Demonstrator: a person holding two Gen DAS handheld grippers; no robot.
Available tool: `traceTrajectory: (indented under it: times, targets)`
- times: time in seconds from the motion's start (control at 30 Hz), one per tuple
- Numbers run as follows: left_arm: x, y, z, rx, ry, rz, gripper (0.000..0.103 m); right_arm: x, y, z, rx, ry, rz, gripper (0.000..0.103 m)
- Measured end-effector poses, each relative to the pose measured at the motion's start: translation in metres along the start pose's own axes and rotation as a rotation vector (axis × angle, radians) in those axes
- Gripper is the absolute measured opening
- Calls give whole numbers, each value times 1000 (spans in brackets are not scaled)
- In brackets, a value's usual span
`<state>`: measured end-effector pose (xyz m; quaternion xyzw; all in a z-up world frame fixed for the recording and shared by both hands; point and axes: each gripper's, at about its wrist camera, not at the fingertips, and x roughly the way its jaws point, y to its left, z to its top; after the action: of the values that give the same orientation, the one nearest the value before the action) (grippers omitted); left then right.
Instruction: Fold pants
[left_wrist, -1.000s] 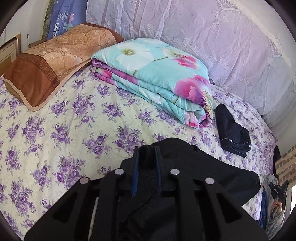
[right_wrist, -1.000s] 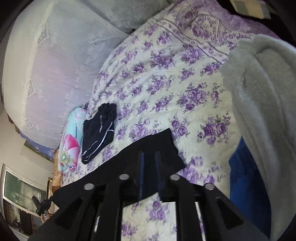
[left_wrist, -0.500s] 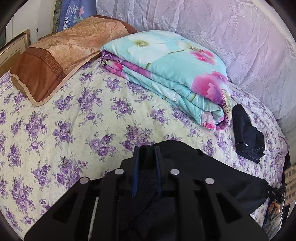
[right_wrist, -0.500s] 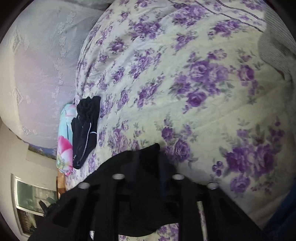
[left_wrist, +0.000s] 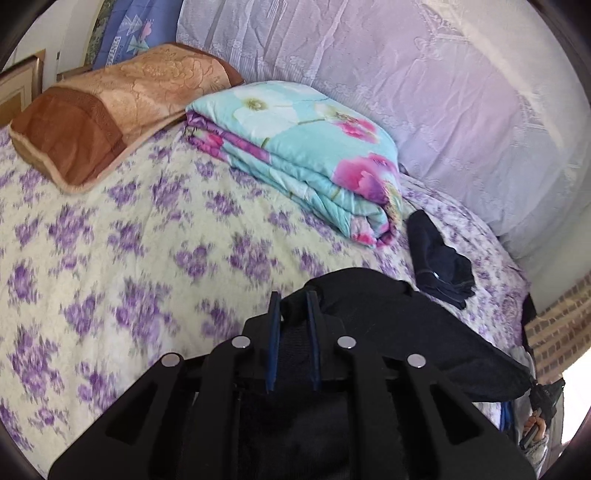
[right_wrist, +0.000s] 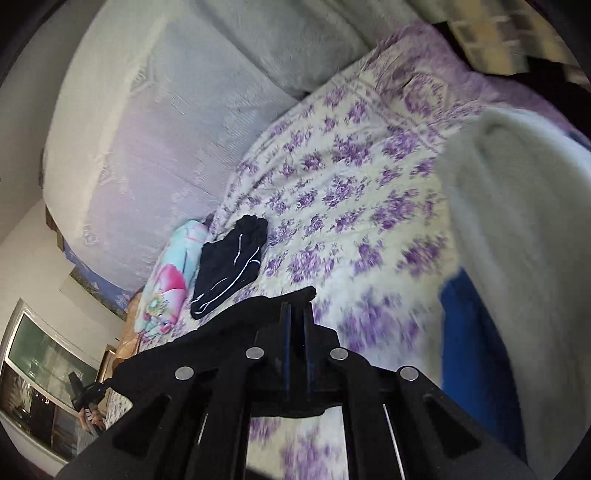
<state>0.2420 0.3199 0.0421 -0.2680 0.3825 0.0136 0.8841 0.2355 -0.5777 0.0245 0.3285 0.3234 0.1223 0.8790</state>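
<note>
The black pants (left_wrist: 406, 332) hang stretched between my two grippers above the flowered bed sheet (left_wrist: 129, 240). My left gripper (left_wrist: 293, 295) has a bunched edge of the pants between its blue pads, and its jaws are closing on the cloth. In the right wrist view the pants (right_wrist: 229, 332) run off to the lower left. My right gripper (right_wrist: 295, 308) is shut on their other edge, with a small tip of cloth sticking out past the fingertips (right_wrist: 306, 317).
A folded dark garment with white piping (left_wrist: 439, 266) (right_wrist: 232, 266) lies beside a folded turquoise flowered quilt (left_wrist: 303, 155). A brown pillow (left_wrist: 110, 107) sits at the bed's head. A pale fleece garment (right_wrist: 517, 258) over blue cloth (right_wrist: 469, 350) lies at right. Lace-covered wall behind.
My right gripper has shut on the pants' edge and risen with it off the sheet. My left gripper has shifted sideways, still gripping its edge of the pants.
</note>
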Motion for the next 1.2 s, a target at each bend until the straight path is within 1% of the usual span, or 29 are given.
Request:
traceTrajectory:
  times: [0.03,0.07,0.17,0.27,0.33,0.37,0.4,0.43,0.47,0.5,0.53,0.6,0.67,0.73,0.77,0.8,0.83,0.87,0.9,0.97,1.03,1.1,1.17,1.2]
  targets:
    - [-5,8,-13,-7,7,-17,12,-15,-3,-11,-4,-6,-2,6]
    - [-9,15,-24,-13,14,-28,12,-33,-8,-29,-4,-12,-14,6]
    - [-18,41,-63,-45,39,-52,12,-69,-19,-80,3,-20,-15,6]
    - [-31,70,-107,-94,51,-95,12,-100,-31,-130,40,-41,11,6]
    - [-38,86,-130,-119,60,-109,13,-114,-40,-156,56,-50,12,6]
    - [-39,93,-139,-130,64,-114,13,-117,-46,-168,62,-37,1,9]
    - [-39,100,-148,-145,79,-114,12,-120,-49,-176,71,-34,-26,10]
    - [-40,106,-155,-163,85,-113,11,-125,-53,-183,105,-46,-47,15]
    - [-44,112,-162,-186,80,-121,9,-130,-57,-187,151,-60,-28,36]
    - [-51,117,-168,-211,67,-130,10,-136,-58,-192,194,-85,10,46]
    - [-57,120,-173,-228,52,-123,11,-143,-57,-197,239,-117,43,50]
    - [-74,122,-188,-255,8,-91,13,-149,-51,-204,295,-134,63,53]
    - [-85,117,-201,-246,-9,-76,13,-146,-41,-213,367,-139,108,58]
    - [-90,101,-211,-219,-11,-64,13,-134,-27,-218,432,-118,154,61]
    - [-91,91,-215,-204,-9,-84,15,-125,-17,-220,457,-105,170,62]
    - [-89,75,-218,-181,-1,-119,26,-118,-8,-220,466,-96,177,64]
    - [-86,61,-220,-157,10,-140,36,-108,1,-217,470,-85,188,69]
    - [-82,44,-222,-122,22,-155,55,-98,9,-216,492,-68,196,76]
    - [-77,22,-223,-78,31,-174,64,-89,14,-214,538,-43,185,77]
    - [-64,-24,-225,28,71,-244,64,-77,21,-209,625,14,147,77]
    - [-48,-72,-232,140,129,-309,66,-69,27,-203,673,60,88,77]
    - [-28,-120,-245,247,208,-378,78,-63,31,-198,730,82,2,78]
    - [-11,-163,-262,360,269,-399,80,-55,32,-193,811,85,-100,78]
    - [-2,-184,-270,426,288,-399,80,-51,31,-191,818,90,-117,78]
